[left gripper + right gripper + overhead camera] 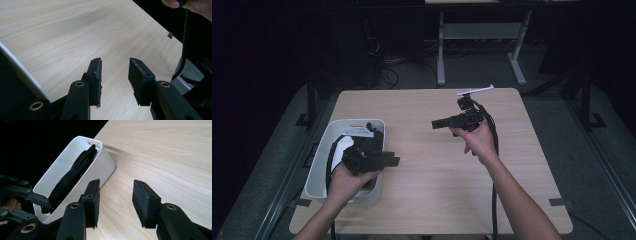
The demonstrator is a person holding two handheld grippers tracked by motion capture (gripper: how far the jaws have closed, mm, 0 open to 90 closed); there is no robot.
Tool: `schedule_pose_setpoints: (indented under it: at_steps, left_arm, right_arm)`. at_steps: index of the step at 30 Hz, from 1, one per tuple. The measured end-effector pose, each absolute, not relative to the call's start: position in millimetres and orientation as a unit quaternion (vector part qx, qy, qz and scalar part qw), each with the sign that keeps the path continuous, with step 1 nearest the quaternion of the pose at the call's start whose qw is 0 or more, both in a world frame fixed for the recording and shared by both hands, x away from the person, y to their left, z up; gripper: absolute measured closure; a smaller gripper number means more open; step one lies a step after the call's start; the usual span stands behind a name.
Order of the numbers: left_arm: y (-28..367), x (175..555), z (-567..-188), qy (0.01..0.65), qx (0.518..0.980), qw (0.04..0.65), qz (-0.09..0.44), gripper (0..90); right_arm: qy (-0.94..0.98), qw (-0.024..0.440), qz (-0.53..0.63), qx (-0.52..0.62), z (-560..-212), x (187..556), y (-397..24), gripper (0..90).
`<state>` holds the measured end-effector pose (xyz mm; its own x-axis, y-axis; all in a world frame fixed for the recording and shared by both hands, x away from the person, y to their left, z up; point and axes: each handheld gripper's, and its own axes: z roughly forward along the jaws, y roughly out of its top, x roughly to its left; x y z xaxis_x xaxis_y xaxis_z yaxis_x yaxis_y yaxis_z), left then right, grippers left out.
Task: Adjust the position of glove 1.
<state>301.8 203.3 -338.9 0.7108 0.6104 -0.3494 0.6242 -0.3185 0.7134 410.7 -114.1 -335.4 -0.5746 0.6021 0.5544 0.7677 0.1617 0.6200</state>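
A white plastic bin point(318, 172) stands on the left part of the wooden table point(437, 175). Inside it lies a black cloth-like item point(72, 176) and something white point(344, 146). My left gripper point(395, 161) hovers over the bin's right rim, pointing right across the table. Its jaws stand apart with only bare wood between them point(115, 63). My right gripper point(434, 124) is held above the table's middle right and points left toward the bin point(102, 167). It is open too, with nothing between its pads point(116, 186). The left gripper's fingers point(37, 198) appear beside the bin in the right gripper view.
Bare wood lies between the bin and the right hand point(479, 142). A cable point(493, 200) trails from the right gripper along the forearm. A metal desk frame point(482, 35) stands beyond the far edge. Dark tape marks point(559, 202) sit at the table's right edge.
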Motion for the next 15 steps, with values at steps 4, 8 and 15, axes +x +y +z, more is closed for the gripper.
schedule_pose_setpoints:
  at_steps: [4,8,15]
  left_arm:
    - [197.6,302.6,-338.6,0.375,0.814,0.443,-0.009,62.5]
    - [192.1,302.9,-338.7,0.37,0.815,0.446,-0.013,61.6]
    - [181.4,302.1,-339.9,0.361,0.819,0.446,-0.017,61.5]
  right_arm:
    - [-0.753,0.091,-0.466,-0.456,-336.5,408.6,-121.4,57.0]
    - [-0.749,0.088,-0.471,-0.458,-337.1,406.9,-129.2,57.1]
    - [-0.742,0.087,-0.475,-0.464,-337.6,401.3,-141.4,57.1]
